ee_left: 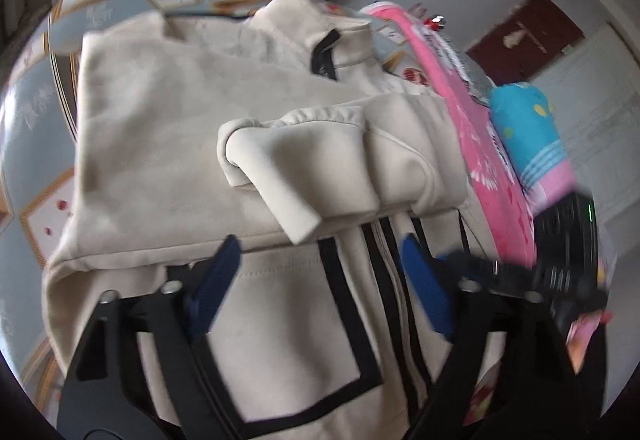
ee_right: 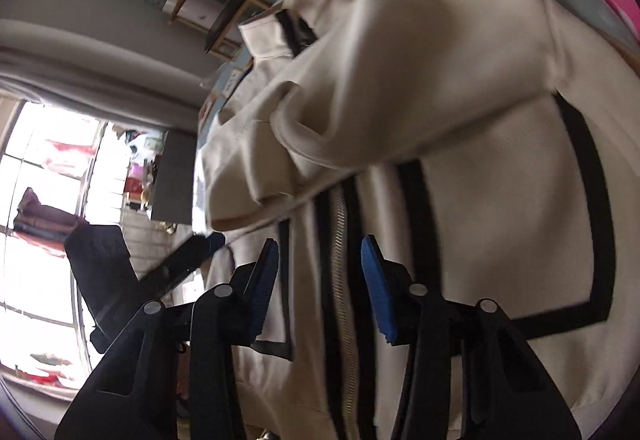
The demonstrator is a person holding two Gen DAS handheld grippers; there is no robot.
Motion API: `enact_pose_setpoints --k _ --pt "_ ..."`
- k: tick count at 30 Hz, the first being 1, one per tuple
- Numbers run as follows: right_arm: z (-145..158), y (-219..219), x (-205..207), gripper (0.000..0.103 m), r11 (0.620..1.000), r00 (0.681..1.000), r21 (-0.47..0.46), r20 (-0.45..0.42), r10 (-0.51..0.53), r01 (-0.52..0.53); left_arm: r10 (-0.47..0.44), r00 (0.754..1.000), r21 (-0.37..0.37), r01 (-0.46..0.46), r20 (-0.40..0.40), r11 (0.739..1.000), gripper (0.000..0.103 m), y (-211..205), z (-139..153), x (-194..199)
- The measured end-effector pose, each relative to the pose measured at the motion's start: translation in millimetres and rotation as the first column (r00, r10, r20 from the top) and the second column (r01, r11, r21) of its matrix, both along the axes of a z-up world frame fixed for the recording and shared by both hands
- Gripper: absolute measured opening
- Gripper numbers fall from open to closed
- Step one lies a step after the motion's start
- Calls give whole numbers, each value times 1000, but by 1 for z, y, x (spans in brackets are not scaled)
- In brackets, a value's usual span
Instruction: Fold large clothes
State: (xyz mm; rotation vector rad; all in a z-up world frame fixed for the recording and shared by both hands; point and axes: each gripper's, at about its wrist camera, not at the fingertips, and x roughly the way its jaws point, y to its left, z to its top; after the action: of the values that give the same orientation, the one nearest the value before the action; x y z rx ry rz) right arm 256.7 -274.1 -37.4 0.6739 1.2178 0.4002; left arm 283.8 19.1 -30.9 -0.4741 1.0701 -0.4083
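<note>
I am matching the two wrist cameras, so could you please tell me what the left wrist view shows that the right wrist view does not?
Only the left wrist view shows the turquoise and pink roll beyond the pink cloth, the dark red door, and the patterned bed sheet left of the jacket.

Only the right wrist view shows the bright window and the jacket's zipper close up.

Both show the cream jacket with black trim, its sleeve folded across the front, and each camera's own tool open above it: left tool, right tool.

Cream zip jacket (ee_left: 248, 111), black trim, sleeves folded across front, lying flat
</note>
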Motion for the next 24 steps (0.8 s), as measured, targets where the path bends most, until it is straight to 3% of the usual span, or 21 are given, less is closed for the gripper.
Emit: enact_pose_setpoints --k 2,5,7,9,13,17,21,24 --pt "-7 -5 -9 43 1000 1000 -13 1 -24 24 61 997 0 -61 -51 998 60 0 -10 11" --pt "-13 -12 -17 43 999 999 -22 3 -40 40 97 993 14 -96 -71 995 36 4 -17 19" --pt "-15 -20 -21 43 999 999 -21 3 -46 46 78 994 15 -77 -72 997 14 4 -14 20" --pt "-18 -28 -24 43 998 998 -21 -1 -56 56 48 998 31 -46 -46 998 7 5 -4 18" --pt "-21 -37 -25 43 997 998 -26 -11 -68 68 -40 998 95 34 55 995 5 16 36 6" --pt "-21 -38 -27 43 997 998 -40 -4 -61 61 -80 993 159 66 83 985 5 43 58 -2" --pt "-19 -34 -27 43 996 999 -68 3 -51 51 -34 999 250 27 26 968 6 76 44 4" --pt "-16 -27 -25 43 994 999 -101 6 -39 40 42 999 269 -32 -30 963 6 99 24 8"
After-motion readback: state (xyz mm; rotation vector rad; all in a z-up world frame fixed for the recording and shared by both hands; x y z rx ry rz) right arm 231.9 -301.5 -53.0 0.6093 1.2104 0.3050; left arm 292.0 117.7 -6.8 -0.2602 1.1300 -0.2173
